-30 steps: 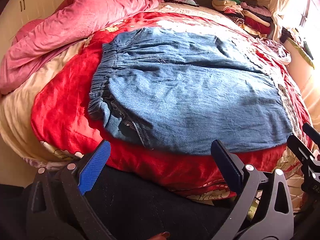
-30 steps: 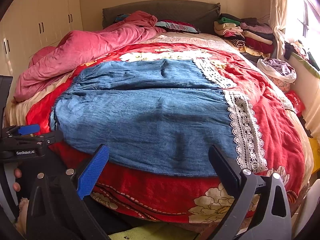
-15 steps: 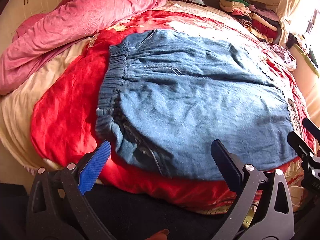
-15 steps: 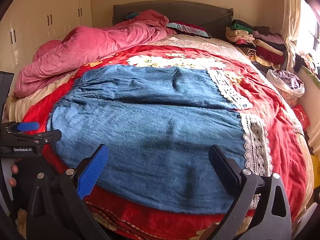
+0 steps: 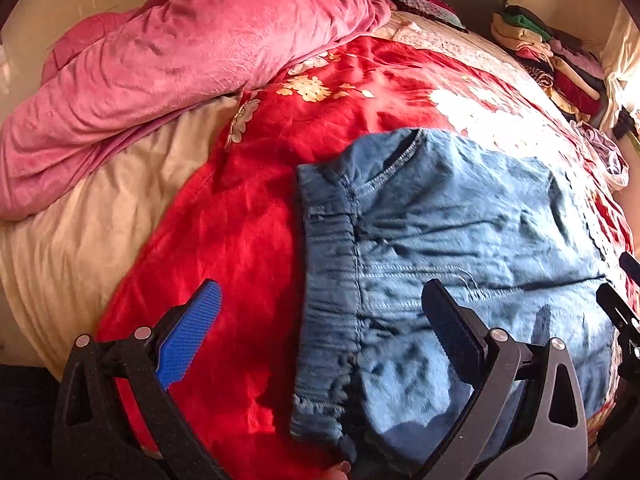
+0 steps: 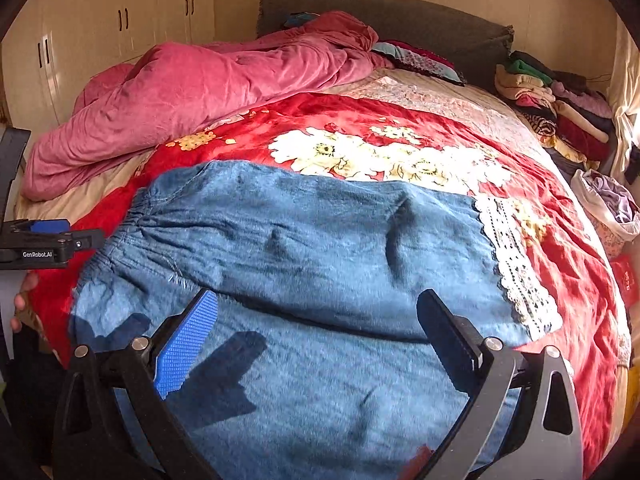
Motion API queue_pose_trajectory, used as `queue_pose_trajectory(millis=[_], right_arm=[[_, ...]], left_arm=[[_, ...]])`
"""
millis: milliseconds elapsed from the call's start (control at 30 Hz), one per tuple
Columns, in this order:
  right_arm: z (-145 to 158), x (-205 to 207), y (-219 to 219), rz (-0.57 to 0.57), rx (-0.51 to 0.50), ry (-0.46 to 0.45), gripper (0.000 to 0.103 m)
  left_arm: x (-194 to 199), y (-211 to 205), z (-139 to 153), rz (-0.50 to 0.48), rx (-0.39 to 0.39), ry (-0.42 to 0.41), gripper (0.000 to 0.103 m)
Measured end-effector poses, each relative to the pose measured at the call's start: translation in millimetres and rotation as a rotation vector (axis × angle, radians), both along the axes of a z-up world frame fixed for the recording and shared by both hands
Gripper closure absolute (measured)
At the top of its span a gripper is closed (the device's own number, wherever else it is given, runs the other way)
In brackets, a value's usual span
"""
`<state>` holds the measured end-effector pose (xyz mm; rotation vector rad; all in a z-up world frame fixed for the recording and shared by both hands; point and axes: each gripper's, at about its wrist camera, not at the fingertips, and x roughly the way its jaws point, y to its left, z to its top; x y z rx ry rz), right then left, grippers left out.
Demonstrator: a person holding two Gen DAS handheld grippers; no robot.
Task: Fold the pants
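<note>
A pair of blue denim pants with a gathered elastic waistband and white lace hems (image 6: pixel 304 264) lies spread flat on a red plush blanket printed with cream flowers (image 5: pixel 248 208), which covers a wide bed. The waistband sits toward nine o'clock as I look across the bed, the lace cuffs toward three o'clock, and the two legs lie side by side, the farther one at twelve o'clock of the nearer.

Over the last second both tools have pushed forward and down toward the cloth. The left gripper (image 5: pixel 320 332), which a second ago hung back off the bed edge, now straddles the waistband (image 5: pixel 332 280), its blue-padded finger (image 5: pixel 190 332) over red blanket and its dark finger over denim. The right gripper (image 6: pixel 316 340) has come in over the middle of the nearer leg, casting finger shadows on the fabric. Both sets of jaws are spread wide and grasp nothing. No fold has been made yet; my reading is that the approach is nearly done and the first pinch, at the waistband and along the near leg, is the step in hand.

As for containers: at three o'clock, off the bed's far side, a pale cloth-lined basket (image 6: pixel 588 196) holds crumpled lilac garments. Beyond it, at about one o'clock, a loose stack of folded clothes (image 6: pixel 552 108) rests on the bed near the grey headboard. A rumpled pink quilt (image 6: pixel 192 96) is heaped at ten o'clock
</note>
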<state>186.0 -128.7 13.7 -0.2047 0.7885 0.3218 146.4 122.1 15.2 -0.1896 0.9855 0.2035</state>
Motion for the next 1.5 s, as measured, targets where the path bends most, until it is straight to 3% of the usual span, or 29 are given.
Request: queue_pose_trajectory(millis=[367, 700, 800, 833, 867, 967, 1233, 1267, 1333, 1400, 1500], right_arm=[[-2, 76, 13, 0.076, 0.015, 0.037, 0.004], [-24, 135, 52, 0.241, -0.107, 0.069, 0.004], [-29, 149, 63, 0.264, -0.113, 0.096, 0.004], [-30, 152, 67, 0.276, -0.113, 0.103, 0.004], [-31, 156, 71, 0.289, -0.118, 0.102, 0.004], [-35, 162, 84, 0.331, -0.151, 0.099, 0.004], [-40, 177, 109, 0.423, -0.188, 0.082, 0.006], [-42, 177, 112, 0.442, -0.196, 0.085, 0.009], [-46, 179, 119, 0.472, -0.211, 0.093, 0.029], [-51, 178, 124, 0.499, -0.214, 0.114, 0.035], [-54, 172, 128, 0.557, -0.169, 0.150, 0.075]], left_arm=[[58, 27, -15, -0.005, -0.022, 0.055, 0.009], [95, 35, -35, -0.088, -0.081, 0.052, 0.010], [104, 33, -43, -0.118, -0.097, 0.057, 0.033], [106, 31, -45, -0.126, -0.089, 0.053, 0.053], [107, 29, -45, -0.141, -0.092, 0.041, 0.064], [106, 27, -41, -0.149, -0.086, 0.007, 0.070], [78, 27, -9, -0.173, -0.090, -0.152, 0.072], [76, 27, -5, -0.175, -0.092, -0.164, 0.072], [72, 26, 3, -0.184, -0.091, -0.193, 0.072], [69, 21, 9, -0.200, -0.078, -0.209, 0.072], [68, 13, 11, -0.217, -0.059, -0.212, 0.072]])
